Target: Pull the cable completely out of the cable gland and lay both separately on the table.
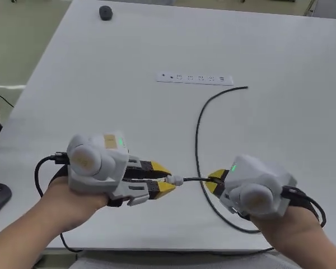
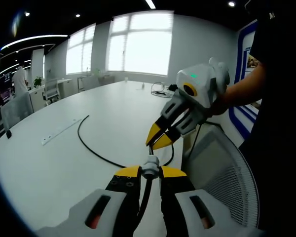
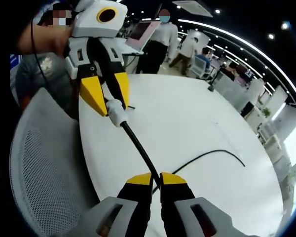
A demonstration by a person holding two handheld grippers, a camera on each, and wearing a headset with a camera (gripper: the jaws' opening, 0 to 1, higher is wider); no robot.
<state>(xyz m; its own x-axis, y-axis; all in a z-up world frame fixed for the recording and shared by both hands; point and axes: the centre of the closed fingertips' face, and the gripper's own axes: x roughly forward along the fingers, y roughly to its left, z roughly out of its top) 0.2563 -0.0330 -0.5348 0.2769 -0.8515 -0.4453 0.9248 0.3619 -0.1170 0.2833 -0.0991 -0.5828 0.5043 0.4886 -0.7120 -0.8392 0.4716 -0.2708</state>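
Low in the frame, left gripper (image 1: pixel 167 180) clamps the white cable gland (image 1: pixel 176 180); right gripper (image 1: pixel 215 182) pinches the black cable (image 1: pixel 196 140) just beside it. Pulling straight apart, in line with the cable, should free it over the table (image 1: pixel 129 45).

Nothing readable here, honestly.
The blue-edged wall board (image 2: pixel 244 74) in the left gripper view might carry print, but it's too blurry to read.
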